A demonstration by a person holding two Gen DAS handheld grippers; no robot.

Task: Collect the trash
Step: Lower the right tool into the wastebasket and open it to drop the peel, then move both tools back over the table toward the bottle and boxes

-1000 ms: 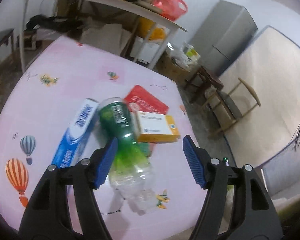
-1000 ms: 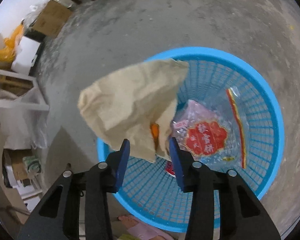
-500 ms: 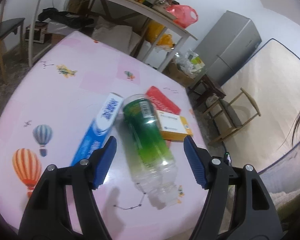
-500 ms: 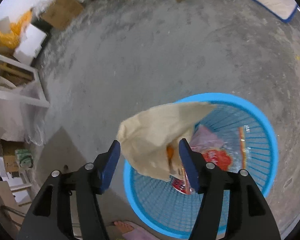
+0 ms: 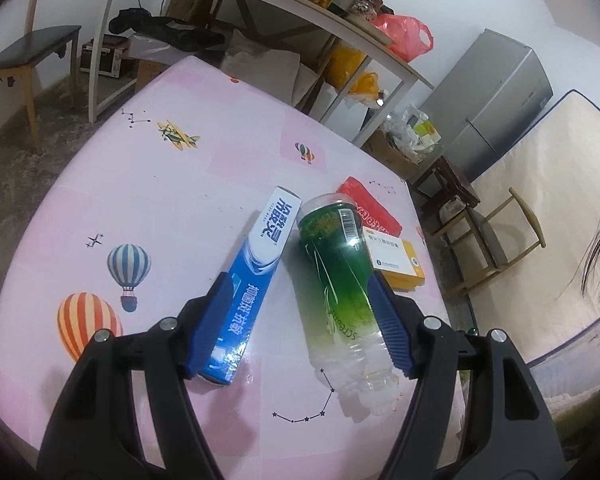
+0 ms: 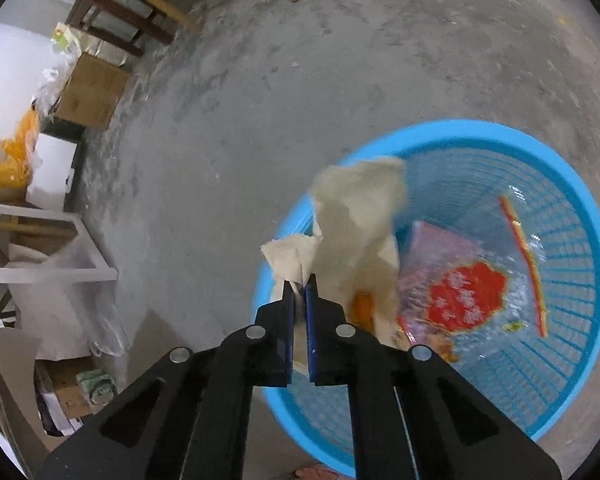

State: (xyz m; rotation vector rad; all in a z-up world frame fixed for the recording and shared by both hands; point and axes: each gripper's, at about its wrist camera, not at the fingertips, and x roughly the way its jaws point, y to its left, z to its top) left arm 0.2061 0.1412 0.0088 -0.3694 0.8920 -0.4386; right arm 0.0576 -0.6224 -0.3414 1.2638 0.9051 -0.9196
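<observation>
Your blue lattice-walled plastic basket (image 6: 572, 208) sits on rough concrete. Your right gripper (image 6: 300, 286) clenches crumpled beige paper (image 6: 356, 216) over its rim. Your left gripper (image 5: 300, 312) (jaws spread, nothing pinched) straddles the smooth green bottle (image 5: 336, 264) and glossy toothpaste box (image 5: 256, 276).

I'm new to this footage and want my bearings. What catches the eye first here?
The bright blue basket on the grey floor, with a beige paper bag hanging over it from the shut right tongs. On the pink tablecloth, a green bottle and a blue toothpaste box lie between the open left tongs.
</observation>
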